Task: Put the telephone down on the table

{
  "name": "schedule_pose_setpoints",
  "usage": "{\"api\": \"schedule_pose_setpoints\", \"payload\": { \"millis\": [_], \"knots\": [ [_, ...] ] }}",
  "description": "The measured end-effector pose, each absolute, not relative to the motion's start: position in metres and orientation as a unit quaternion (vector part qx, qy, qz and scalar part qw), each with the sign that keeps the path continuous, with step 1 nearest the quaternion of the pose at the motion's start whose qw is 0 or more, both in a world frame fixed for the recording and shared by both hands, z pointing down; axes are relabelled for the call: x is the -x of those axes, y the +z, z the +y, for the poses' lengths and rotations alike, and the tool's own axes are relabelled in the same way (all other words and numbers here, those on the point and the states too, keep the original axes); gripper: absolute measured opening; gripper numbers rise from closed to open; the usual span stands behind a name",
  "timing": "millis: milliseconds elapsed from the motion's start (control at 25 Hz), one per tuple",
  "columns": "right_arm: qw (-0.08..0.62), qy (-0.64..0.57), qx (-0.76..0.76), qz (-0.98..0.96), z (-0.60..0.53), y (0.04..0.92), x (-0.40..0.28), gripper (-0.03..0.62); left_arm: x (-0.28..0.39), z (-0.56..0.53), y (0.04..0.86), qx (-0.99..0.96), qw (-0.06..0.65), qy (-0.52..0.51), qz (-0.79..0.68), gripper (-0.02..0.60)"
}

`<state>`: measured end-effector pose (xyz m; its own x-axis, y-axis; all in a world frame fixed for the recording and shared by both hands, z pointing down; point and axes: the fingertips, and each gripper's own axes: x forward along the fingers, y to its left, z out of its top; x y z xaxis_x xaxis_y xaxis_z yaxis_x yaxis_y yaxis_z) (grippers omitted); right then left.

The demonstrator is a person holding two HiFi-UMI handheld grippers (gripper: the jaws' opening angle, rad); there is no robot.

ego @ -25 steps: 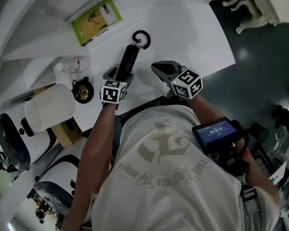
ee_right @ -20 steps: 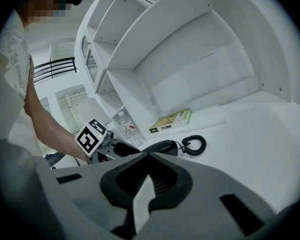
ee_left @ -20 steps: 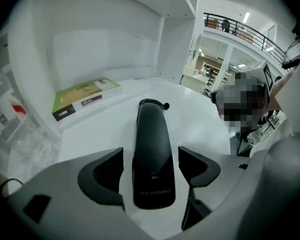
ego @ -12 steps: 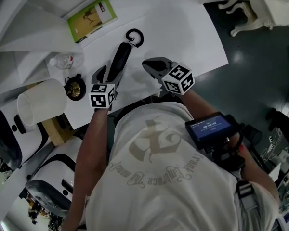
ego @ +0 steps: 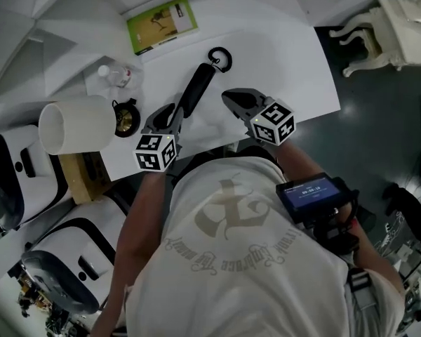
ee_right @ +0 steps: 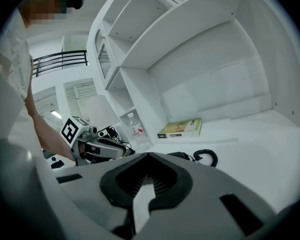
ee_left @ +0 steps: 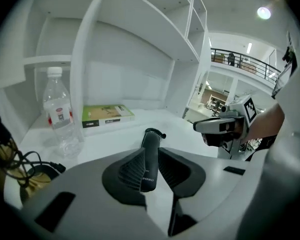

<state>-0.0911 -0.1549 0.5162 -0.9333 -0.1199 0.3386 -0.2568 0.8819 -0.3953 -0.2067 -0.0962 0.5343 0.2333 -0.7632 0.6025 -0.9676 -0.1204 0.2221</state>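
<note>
- Telephone handset [ee_left: 151,138], dark and slim, pinched near its close end between the ribbed pads of the left hand-held gripper [ee_left: 150,152], with the far end pointing away toward the shelves.
- Jaws just closing: spread wide either side of the handset a second ago, now narrowed onto it and pressing both flanks.
- From the head view, the same left hand-held gripper [ego: 172,114] at the lower end of the handset [ego: 195,90], and a coiled cord [ego: 221,58] curled at the upper end, over the white worktop [ego: 288,55].
- Impossible to tell whether the handset is raised clear of the worktop or still resting on it at the far end.
- Right hand-held gripper [ego: 231,100] just beside the handset on its right, not touching it.
- In its own view, right hand-held gripper [ee_right: 146,155] with tips together and nothing between them.
- Further out on the left, a round dark object with a brassy centre [ego: 125,118] and a white lampshade [ego: 77,126] lying on its side.
- Beyond those, a clear water bottle [ego: 116,72] and a green book [ego: 161,24] near the back of the worktop.
- Meaning for the task, as a judgement: grip only just taken, so the setting-down still to come.
- Next move likely to call for laying the handset flat on a bare part of the worktop, then spreading the left jaws to let go.
- Possible trouble: the cord dragging or tugging the far end askew.
</note>
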Motion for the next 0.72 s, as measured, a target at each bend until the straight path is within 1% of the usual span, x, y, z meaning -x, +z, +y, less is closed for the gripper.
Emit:
{"api": "schedule_pose_setpoints", "payload": {
  "millis": [80,200,720],
  "knots": [
    [0.154,0.212,-0.096,-0.960,-0.147,0.511,0.093,0.015,0.209,-0.084,0.529,-0.729,0.298,0.151,-0.598,0.073],
    [0.154,0.200,-0.094,-0.963,-0.132,0.504,0.095,0.015,0.212,-0.064,0.526,-0.729,0.298,0.131,-0.602,0.015],
    [0.157,0.184,-0.103,-0.965,-0.088,0.495,0.091,0.015,0.217,-0.012,0.528,-0.739,0.306,0.101,-0.592,0.012]
  ]
}}
